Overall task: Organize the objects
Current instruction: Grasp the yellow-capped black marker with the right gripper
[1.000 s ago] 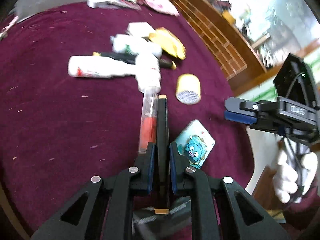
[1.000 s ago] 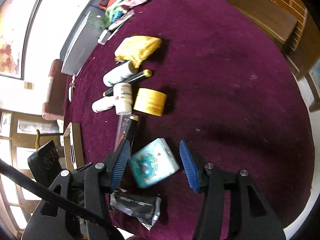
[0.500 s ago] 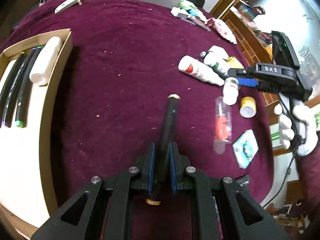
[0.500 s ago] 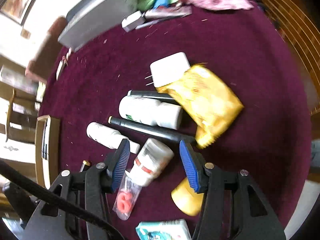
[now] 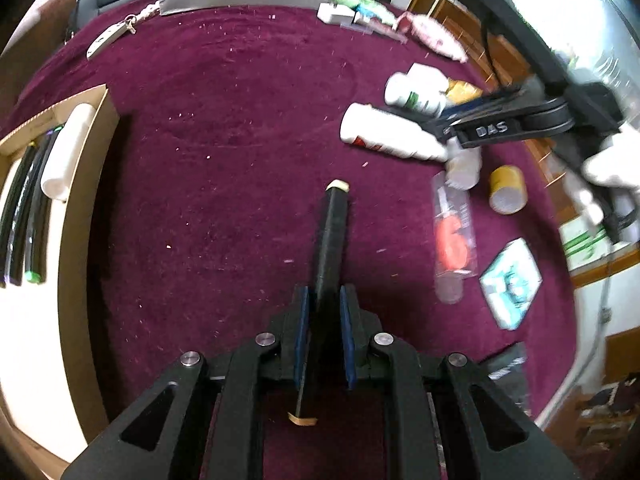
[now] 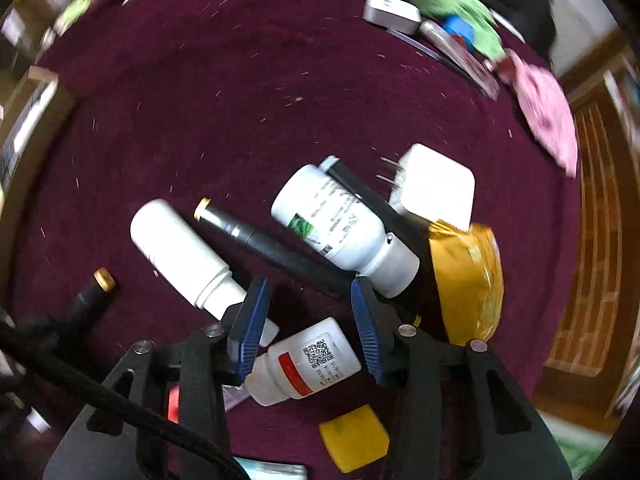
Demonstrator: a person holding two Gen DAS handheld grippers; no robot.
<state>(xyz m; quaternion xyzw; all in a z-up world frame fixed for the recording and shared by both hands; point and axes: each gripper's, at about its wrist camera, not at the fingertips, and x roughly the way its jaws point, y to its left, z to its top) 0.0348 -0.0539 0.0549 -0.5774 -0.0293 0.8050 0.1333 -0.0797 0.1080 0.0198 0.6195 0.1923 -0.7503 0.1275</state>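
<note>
Left wrist view: my left gripper [image 5: 324, 334] is clamped on a black pen with gold ends [image 5: 331, 236], carried above the maroon cloth [image 5: 224, 128] toward the cardboard box [image 5: 76, 216] at the left edge. That box already holds several dark pens and a white tube, so I judge sorting begun but far from finished. Well to the right of the box the pile remains: a white bottle [image 6: 182, 250], another black pen [image 6: 276, 250], a labelled bottle [image 6: 332, 220], a yellow pouch [image 6: 470, 280] and a small red-striped bottle [image 6: 308, 362]. My right gripper [image 6: 308, 312] hovers over that pile, jaws apart though they have just been narrowing, gripping nothing.
</note>
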